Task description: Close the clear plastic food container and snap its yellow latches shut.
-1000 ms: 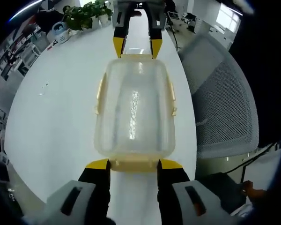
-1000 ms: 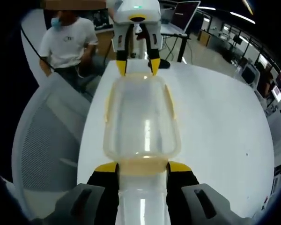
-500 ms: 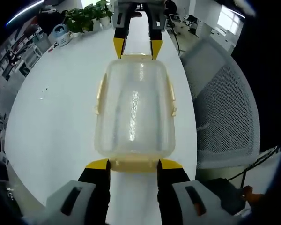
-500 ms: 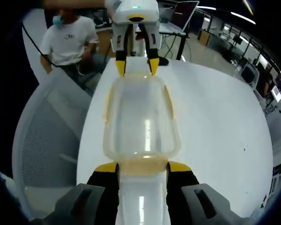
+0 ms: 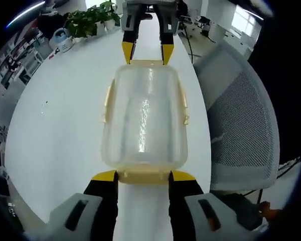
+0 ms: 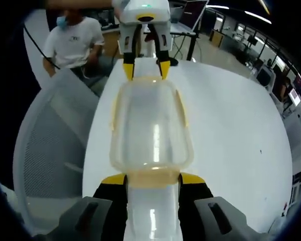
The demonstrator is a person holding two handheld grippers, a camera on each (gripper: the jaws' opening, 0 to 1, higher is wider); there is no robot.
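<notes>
While unlabelled, the container [image 5: 143, 120] sits between both tongs [image 5: 143, 175].

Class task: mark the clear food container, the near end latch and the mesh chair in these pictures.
clear food container [image 5: 143, 118], left gripper view, middle of its lid.
near end latch [image 5: 143, 176], left gripper view, centre of the yellow flap.
mesh chair [image 5: 241, 120], left gripper view, its mesh back.

In the left gripper view, the left gripper [image 5: 144, 175] rises from the bottom, its yellow-tipped jaws parted; the right gripper [image 5: 147, 51] faces it from the top, jaws likewise spread. In the right gripper view, the right gripper [image 6: 153, 179] stands open below and the left gripper [image 6: 143, 69] points down opposite it.
</notes>
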